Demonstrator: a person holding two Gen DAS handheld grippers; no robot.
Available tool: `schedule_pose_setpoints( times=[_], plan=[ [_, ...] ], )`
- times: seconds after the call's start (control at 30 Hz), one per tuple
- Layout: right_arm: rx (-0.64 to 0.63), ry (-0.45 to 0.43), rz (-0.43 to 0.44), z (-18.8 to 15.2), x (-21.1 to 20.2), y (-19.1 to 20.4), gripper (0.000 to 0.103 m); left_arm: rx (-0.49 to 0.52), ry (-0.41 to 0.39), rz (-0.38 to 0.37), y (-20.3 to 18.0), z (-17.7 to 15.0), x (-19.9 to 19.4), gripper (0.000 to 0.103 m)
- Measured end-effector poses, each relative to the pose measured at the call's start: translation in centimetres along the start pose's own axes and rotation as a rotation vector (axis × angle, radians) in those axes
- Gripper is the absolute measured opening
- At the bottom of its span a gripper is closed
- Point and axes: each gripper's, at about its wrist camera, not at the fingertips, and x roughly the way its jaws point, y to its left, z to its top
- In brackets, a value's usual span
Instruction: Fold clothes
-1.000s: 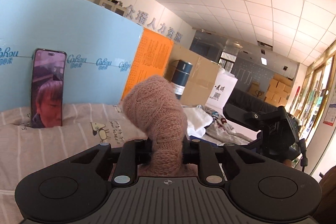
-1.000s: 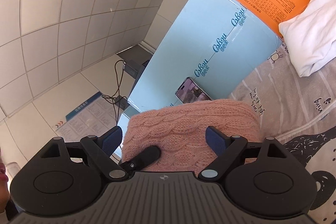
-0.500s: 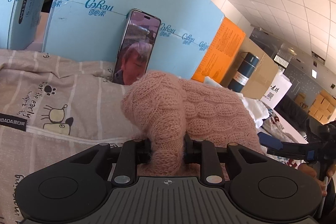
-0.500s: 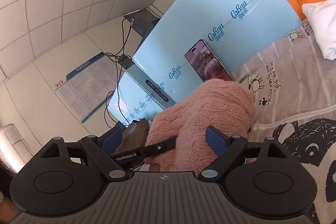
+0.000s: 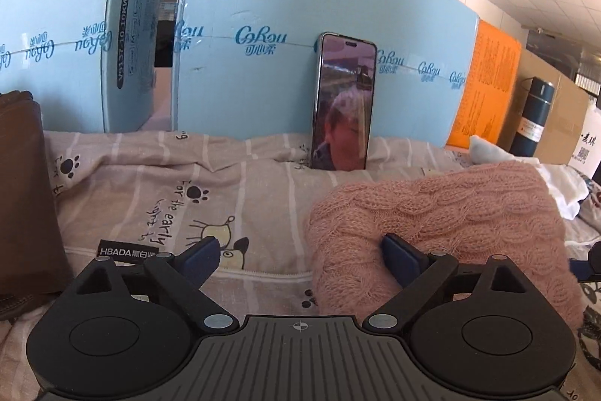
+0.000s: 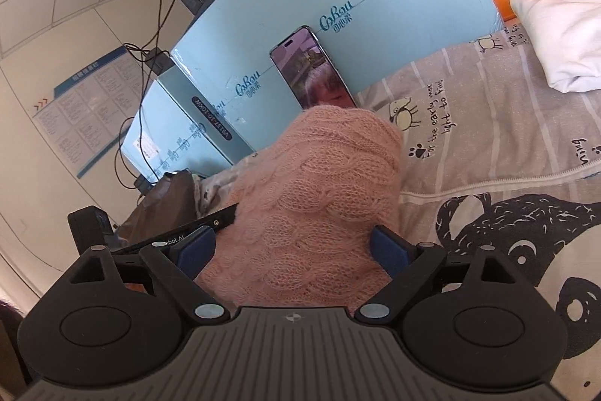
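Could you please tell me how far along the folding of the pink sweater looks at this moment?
Done: the pink sweater lies bundled into a compact fold on the bedsheet. In hand: nothing is gripped; the left claw and right claw are both open, the sweater sitting between the right one's fingers. Left: a white garment lies further back, its fold unclear.

A striped cartoon-print bedsheet (image 5: 233, 198) carries the pink sweater (image 5: 443, 224) and white garment (image 6: 559, 36).

Two close wrist views — shared phone (image 5: 343, 102)
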Motion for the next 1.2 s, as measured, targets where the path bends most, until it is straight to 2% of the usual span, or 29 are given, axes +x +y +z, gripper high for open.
schedule_pose_setpoints(
  times=[0.1,0.17,0.33,0.4,0.47,0.53,0.67,0.73,0.77,0.8,0.83,0.9,0.93,1.03,1.2],
  plan=[
    [0.022,0.034,-0.068,-0.1,0.8,-0.7,0.090,-0.028,-0.021,-0.019,0.6,-0.2,-0.4,0.095],
    [0.021,0.024,-0.080,-0.2,0.7,-0.8,0.090,-0.053,-0.025,-0.051,0.8,-0.1,-0.9,0.095],
    [0.014,0.004,-0.106,-0.2,0.5,-0.8,0.090,-0.221,0.032,-0.233,2.2,0.4,-1.6,0.095],
    [0.005,0.007,-0.108,-0.2,0.7,-0.6,0.090,-0.217,0.072,-0.262,1.8,0.2,-1.4,0.095],
    [-0.001,0.011,-0.107,-0.2,0.8,-0.5,0.090,-0.170,0.106,-0.279,0.8,-0.2,-1.0,0.095],
    [-0.003,0.020,-0.103,-0.3,0.9,-0.5,0.089,-0.135,0.151,-0.272,-0.1,-1.0,-0.1,0.096],
    [-0.028,0.043,-0.094,-0.5,1.4,-0.1,0.087,-0.104,0.131,-0.275,-0.8,-1.7,0.1,0.100],
    [-0.047,0.063,-0.075,-0.7,1.9,0.2,0.075,-0.109,0.119,-0.310,-0.8,-1.9,0.2,0.100],
    [-0.067,0.063,-0.083,-0.9,2.1,0.5,0.073,-0.113,0.115,-0.325,-0.9,-1.9,0.3,0.100],
    [-0.087,0.063,-0.092,-1.1,2.2,0.8,0.070,-0.120,0.110,-0.349,-0.9,-1.9,0.2,0.097],
    [-0.102,0.061,-0.100,-1.2,2.3,1.1,0.067,-0.126,0.104,-0.383,-0.9,-2.0,0.2,0.087],
    [-0.109,0.050,-0.117,-1.3,2.3,1.2,0.061,-0.117,0.073,-0.397,-1.2,-2.1,-0.1,0.074],
    [-0.101,0.044,-0.118,-1.2,2.2,1.1,0.057,-0.108,0.058,-0.401,-1.3,-2.1,-0.2,0.062],
    [-0.080,0.020,-0.113,-1.0,1.8,0.8,0.049,-0.117,0.016,-0.435,-1.2,-2.1,-0.6,0.049],
    [-0.088,-0.084,-0.102,-0.6,-0.3,1.5,0.039,-0.098,-0.063,-0.453,-2.5,-1.5,-2.1,0.046]
  ],
)
